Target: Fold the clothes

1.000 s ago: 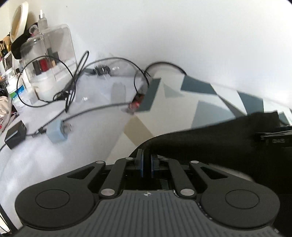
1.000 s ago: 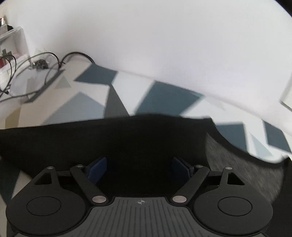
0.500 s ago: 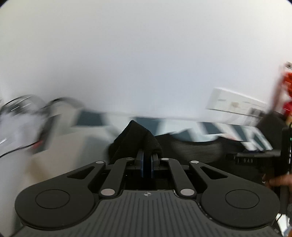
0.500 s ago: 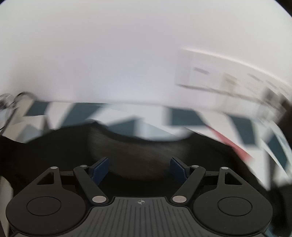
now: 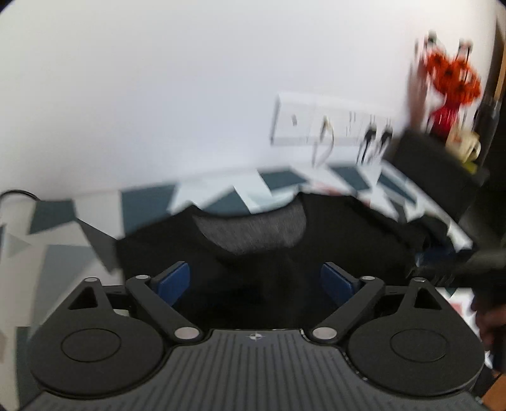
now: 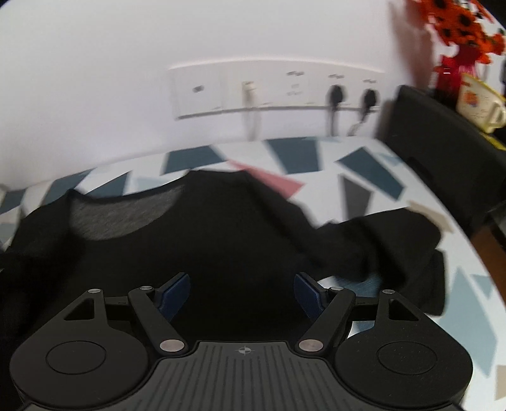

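A black shirt [image 5: 332,230] lies spread on a table covered with a cloth of blue, grey and pink triangles [image 6: 363,170]. Its neckline with a grey inner back [image 6: 123,215] faces the wall. A sleeve [image 6: 395,240] lies rumpled toward the right. My left gripper [image 5: 256,281] hovers over the shirt's body below the neckline; its jaws are opening and its blue pads press on nothing. My right gripper [image 6: 243,292] stands open above the shirt's middle, pads apart and free of the cloth. Part of the right gripper and a hand show at the left wrist view's right edge.
A white wall with a row of sockets and plugs [image 6: 278,88] runs behind the table. A black box [image 6: 442,145] stands at the back right with a cream mug [image 6: 480,104] and red-orange flowers [image 6: 458,22] on it. A black cable [image 5: 19,194] lies far left.
My left gripper, shut on a black fold earlier, has let go and spread wide after swinging right along the table. The right gripper swung right too and stays open.
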Demonstrator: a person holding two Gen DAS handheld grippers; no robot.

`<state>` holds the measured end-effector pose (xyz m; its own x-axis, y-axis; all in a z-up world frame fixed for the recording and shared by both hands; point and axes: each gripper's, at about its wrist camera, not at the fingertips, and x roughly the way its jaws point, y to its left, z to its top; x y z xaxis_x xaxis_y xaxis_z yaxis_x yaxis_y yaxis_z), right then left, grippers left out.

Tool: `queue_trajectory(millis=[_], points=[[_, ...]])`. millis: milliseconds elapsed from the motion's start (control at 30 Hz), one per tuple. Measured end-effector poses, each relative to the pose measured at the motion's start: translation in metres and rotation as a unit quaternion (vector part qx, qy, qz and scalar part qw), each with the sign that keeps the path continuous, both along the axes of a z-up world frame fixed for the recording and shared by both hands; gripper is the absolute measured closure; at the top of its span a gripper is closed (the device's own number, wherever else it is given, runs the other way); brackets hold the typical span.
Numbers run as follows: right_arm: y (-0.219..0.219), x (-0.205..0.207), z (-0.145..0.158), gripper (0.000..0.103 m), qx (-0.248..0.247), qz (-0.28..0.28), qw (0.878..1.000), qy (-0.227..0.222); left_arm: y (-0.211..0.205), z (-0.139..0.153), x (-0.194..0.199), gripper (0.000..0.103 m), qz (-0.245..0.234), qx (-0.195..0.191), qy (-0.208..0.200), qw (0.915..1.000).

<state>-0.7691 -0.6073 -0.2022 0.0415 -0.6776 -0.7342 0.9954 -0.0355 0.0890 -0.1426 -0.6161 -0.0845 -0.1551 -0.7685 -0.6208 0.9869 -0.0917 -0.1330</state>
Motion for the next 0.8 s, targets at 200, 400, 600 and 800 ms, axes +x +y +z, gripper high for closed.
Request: queue_trajectory(millis=[200,400,600,800], points=[[0.007,0.061,0.001,0.033,0.005,0.083,0.996,-0.037,0.036,0.008,0.064,0.011,0.066,-0.007,-0.05,0.9965],[0.01,0.144,-0.002,0.032,0.006,0.194,0.98,-0.031,0.04,-0.042,0.066,0.011,0.074,0.072,-0.113,0.9882],[0.011,0.219,-0.018,0.034,0.01,0.26,0.965,-0.006,0.052,-0.074,0.049,0.023,0.065,0.127,-0.2,0.9694],[0.017,0.246,-0.025,0.034,0.003,0.297,0.954,0.03,0.067,-0.073,0.071,0.024,0.076,0.137,-0.14,0.9777]])
